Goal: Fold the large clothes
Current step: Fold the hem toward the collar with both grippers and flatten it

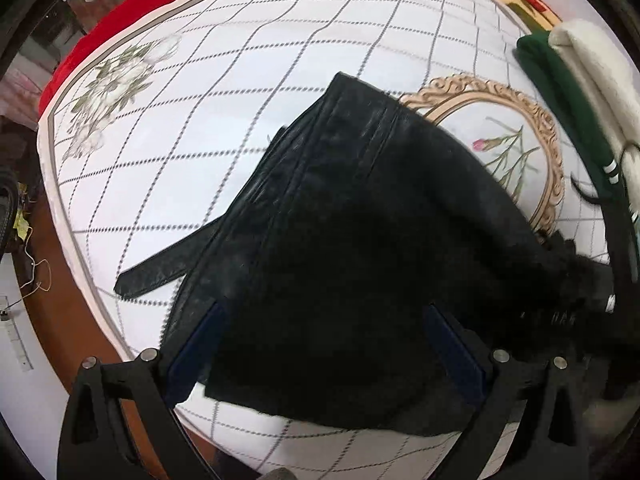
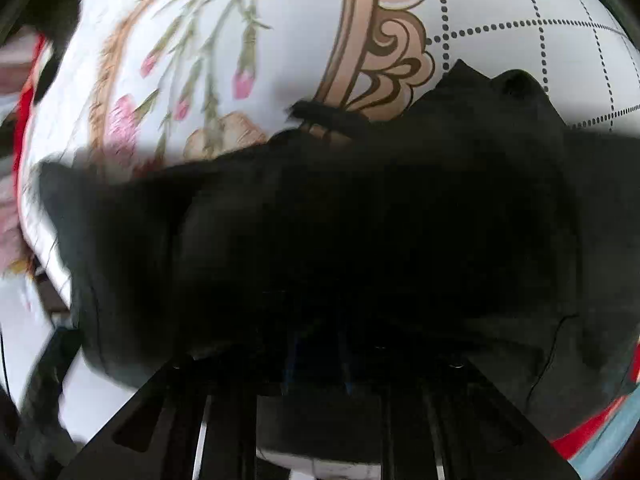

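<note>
Black garment [image 1: 360,248] lies between left gripper's [image 1: 320,352] spread fingers [image 1: 192,356].

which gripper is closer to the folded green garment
Right. The right gripper reaches in just below the green garment; the left gripper hovers over the black jacket, farther away.

bed [image 1: 248,92]: white cover, dotted grid, flower prints, gold oval frame print [image 1: 532,120] | red blanket [image 1: 120,16] past far-left edge | brown wooden floor [image 1: 60,248] at left | soft daylight
</note>
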`<state>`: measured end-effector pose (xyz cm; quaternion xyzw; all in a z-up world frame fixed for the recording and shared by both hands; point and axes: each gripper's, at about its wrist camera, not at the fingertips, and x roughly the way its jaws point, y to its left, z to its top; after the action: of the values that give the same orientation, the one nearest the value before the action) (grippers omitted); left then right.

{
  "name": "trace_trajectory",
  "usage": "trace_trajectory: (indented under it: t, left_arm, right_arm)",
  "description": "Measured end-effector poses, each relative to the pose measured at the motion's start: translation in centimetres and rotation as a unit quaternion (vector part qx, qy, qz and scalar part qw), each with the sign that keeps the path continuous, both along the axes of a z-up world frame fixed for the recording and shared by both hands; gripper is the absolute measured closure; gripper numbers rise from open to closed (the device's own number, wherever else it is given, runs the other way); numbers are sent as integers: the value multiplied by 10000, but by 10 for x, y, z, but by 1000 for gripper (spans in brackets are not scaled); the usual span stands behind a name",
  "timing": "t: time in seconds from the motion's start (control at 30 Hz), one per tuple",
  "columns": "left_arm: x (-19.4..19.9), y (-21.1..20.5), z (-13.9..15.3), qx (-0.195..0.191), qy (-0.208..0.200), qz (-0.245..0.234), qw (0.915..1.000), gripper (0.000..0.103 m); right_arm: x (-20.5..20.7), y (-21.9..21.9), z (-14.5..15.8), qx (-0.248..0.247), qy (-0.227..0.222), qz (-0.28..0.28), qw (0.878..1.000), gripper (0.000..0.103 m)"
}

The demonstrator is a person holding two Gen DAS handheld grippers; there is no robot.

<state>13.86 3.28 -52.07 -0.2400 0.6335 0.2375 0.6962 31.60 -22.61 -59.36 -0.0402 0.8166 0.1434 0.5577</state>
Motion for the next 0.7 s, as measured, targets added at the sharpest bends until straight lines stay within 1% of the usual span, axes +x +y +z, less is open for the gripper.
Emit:
trace_trajectory:
  t: [0.07,0.1,0.17,0.2,0.23,0.27,0.3,0.33,0.37,0.4,0.47,0.5,0.53,0.57,0.6,0.63,0.67,0.7]
  left_arm:
    - [-5,-3,1,-48,8,11,10000,0]
    - [-1,-7,0,-72,6,-3,10000,0]
    - [5,-18,4,-143,-87,-143,9998,0]
    - [11,-24,4,-133,-117,-252,9995,0]
    - [16,-33,7,-119,-177,-400,9990,0]
    - [23,-46,10,-115,-280,-618,9976,0]
    - [28,-54,10,-109,-310,-715,9969,0]
    - [34,-68,10,-103,-369,-869,9955,0]
    - [36,-76,9,-119,-416,-958,9945,0]
    - [41,-86,9,-130,-442,-1047,9934,0]
    - [52,-98,-3,-95,-394,-1201,9919,0]
    - [60,-104,-12,-70,-338,-1266,9913,0]
    - [67,-110,-23,2,-219,-1365,9904,0]
    - [73,-116,-39,108,-25,-1473,9890,0]
    - [75,-118,-47,117,33,-1517,9884,0]
    - [76,-118,-51,124,45,-1531,9881,0]
    - [77,-118,-53,135,29,-1548,9879,0]
    - [77,-118,-52,147,15,-1593,9871,0]
  right_arm:
    - [7,3,-4,-113,125,-166,9997,84]
    - [8,3,-5,-141,157,-237,9995,84]
    - [9,3,0,-74,128,-307,9994,84]
    - [11,-8,7,63,60,-342,9994,83]
    - [15,-46,23,319,-47,-415,9986,80]
    - [12,-58,36,630,-157,-540,9964,70]
    - [7,-79,54,978,-256,-789,9917,62]
    - [1,-100,69,1199,-371,-1074,9863,48]
    - [-7,-125,84,1378,-533,-1396,9791,41]
    - [-15,-150,94,1458,-707,-1712,9718,39]
    - [-34,-208,106,1384,-1005,-2333,9573,31]
    - [-47,-242,105,1288,-1164,-2739,9460,31]
    - [-54,-258,99,1212,-1230,-2984,9387,31]
    - [-66,-285,86,1122,-1244,-3338,9276,31]
    - [-73,-302,71,1151,-1185,-3587,9187,31]
    - [-83,-319,54,1378,-1129,-3930,9021,35]
    - [-89,-333,40,1688,-1102,-4290,8805,36]
    - [-91,-339,29,1887,-1107,-4472,8673,36]
